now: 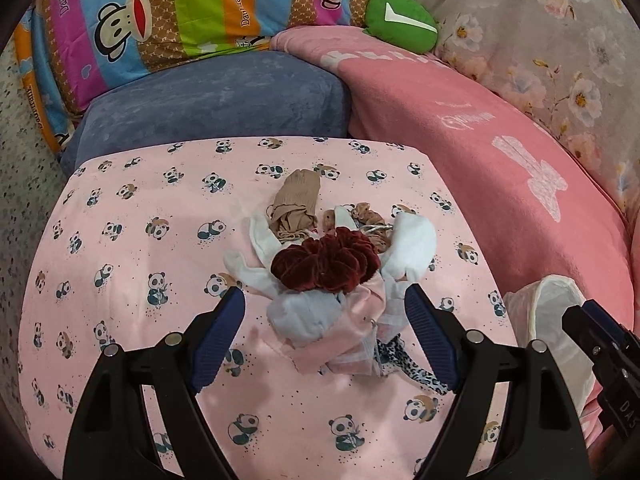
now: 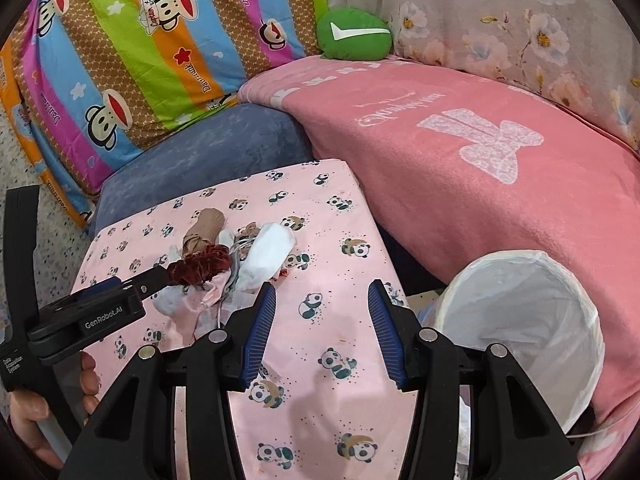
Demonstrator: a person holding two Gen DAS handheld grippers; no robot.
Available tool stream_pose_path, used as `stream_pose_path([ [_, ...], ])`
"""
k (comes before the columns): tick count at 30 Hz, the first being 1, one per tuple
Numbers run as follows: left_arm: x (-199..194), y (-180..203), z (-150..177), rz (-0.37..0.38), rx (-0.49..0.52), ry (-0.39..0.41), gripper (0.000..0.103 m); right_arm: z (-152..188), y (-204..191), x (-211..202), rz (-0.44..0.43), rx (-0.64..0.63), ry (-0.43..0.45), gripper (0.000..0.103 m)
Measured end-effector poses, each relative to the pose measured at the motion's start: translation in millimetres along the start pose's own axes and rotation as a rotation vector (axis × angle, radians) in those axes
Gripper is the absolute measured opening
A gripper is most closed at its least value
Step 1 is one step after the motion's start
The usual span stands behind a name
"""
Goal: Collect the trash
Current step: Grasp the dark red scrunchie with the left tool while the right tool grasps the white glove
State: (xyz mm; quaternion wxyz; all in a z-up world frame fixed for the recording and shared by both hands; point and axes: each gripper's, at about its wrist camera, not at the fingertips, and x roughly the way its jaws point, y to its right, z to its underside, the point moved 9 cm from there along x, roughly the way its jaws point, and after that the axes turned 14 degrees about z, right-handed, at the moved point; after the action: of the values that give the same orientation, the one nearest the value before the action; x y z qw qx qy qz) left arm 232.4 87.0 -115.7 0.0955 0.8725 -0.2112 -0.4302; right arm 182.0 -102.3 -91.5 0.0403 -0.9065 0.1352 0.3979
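A heap of trash lies on the pink panda-print cloth: a dark red velvet scrunchie on top, white tissues, a beige stocking, pale cloth scraps and a leopard-print strip. My left gripper is open, its blue pads either side of the near end of the heap. In the right wrist view the heap is at left, with the left gripper beside it. My right gripper is open and empty over bare cloth. A white-lined bin stands right of it.
The bin also shows at the right edge of the left wrist view. Behind are a blue cushion, a pink blanket, a striped monkey-print quilt, a green plush and floral fabric.
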Motion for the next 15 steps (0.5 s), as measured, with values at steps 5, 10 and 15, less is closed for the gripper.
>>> stream_pose_path([
  [5, 18, -13, -5, 0.008, -0.007, -0.029, 0.078, -4, -20, 24, -0.005, 0.000, -0.028, 0.049],
  [10, 36, -24, -8, 0.028, -0.023, -0.062, 0.071, -8, -35, 50, -0.006, -0.001, -0.054, 0.049],
  [15, 49, -30, -8, 0.070, -0.047, -0.098, 0.052, -8, -54, 80, -0.022, -0.003, -0.091, 0.049],
])
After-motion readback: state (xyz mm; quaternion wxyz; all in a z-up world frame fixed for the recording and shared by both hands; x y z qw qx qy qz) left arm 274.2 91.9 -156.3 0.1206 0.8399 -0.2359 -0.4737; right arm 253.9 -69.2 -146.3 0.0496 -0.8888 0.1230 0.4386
